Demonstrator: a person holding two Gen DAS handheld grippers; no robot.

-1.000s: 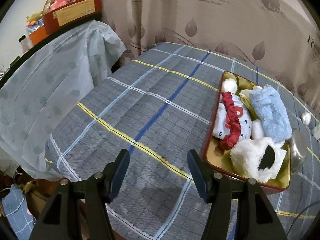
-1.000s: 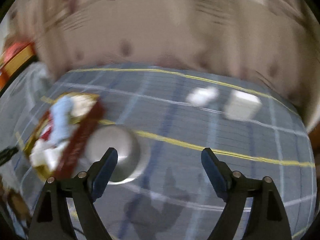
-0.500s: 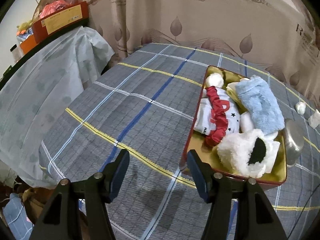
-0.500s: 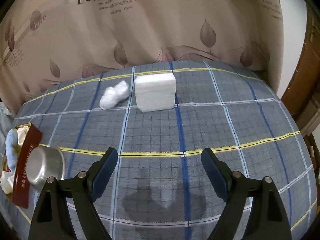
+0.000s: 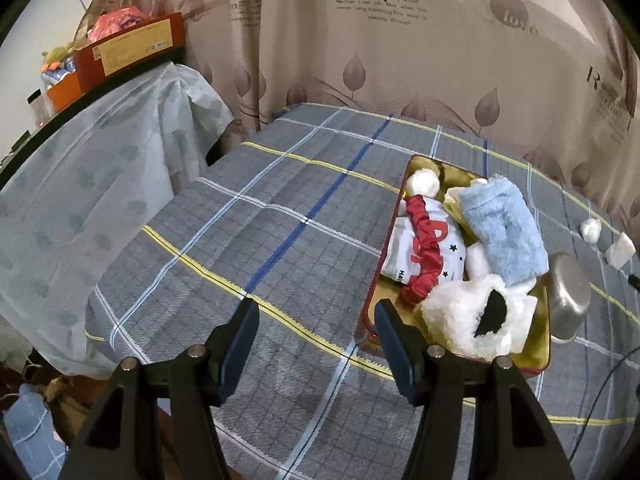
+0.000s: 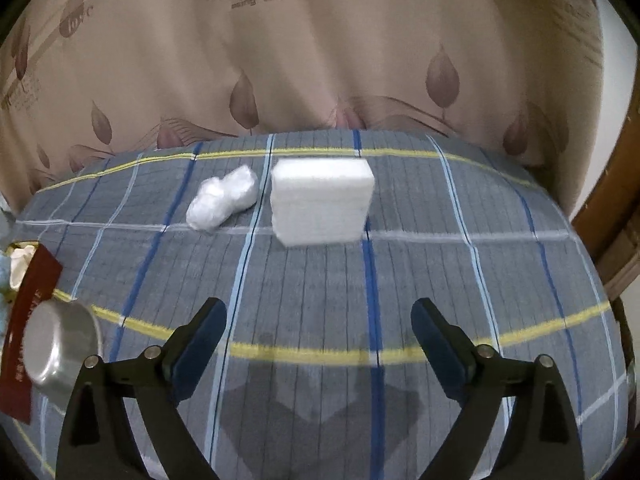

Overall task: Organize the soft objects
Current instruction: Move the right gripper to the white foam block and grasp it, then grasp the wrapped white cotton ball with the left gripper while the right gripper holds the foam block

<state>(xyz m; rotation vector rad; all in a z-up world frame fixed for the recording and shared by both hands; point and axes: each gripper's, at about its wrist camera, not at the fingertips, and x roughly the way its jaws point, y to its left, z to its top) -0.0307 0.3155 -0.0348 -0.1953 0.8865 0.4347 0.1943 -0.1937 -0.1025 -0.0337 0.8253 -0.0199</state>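
Note:
A red-rimmed gold tray point(image 5: 538, 364) sits on the plaid table and holds a white fluffy slipper point(image 5: 468, 316), a blue fleece cloth point(image 5: 504, 232), a red scrunchie point(image 5: 424, 256) on a white star-print garment point(image 5: 450, 256) and a white pompom point(image 5: 423, 183). My left gripper point(image 5: 314, 344) is open and empty, just left of the tray's near corner. My right gripper point(image 6: 318, 332) is open and empty, facing a white foam block point(image 6: 320, 206) and a white cotton wad point(image 6: 223, 199), both ahead of it on the cloth.
A steel bowl point(image 6: 56, 350) lies tilted against the tray's right side and also shows in the left wrist view point(image 5: 568, 296). A plastic-covered shelf point(image 5: 100, 168) with an orange box point(image 5: 128, 48) stands left. A leaf-print curtain point(image 6: 320, 60) hangs behind the table.
My right gripper has come closer to the foam block and cotton wad, which now look larger and more centred. My left gripper's view has shifted slightly relative to the tray.

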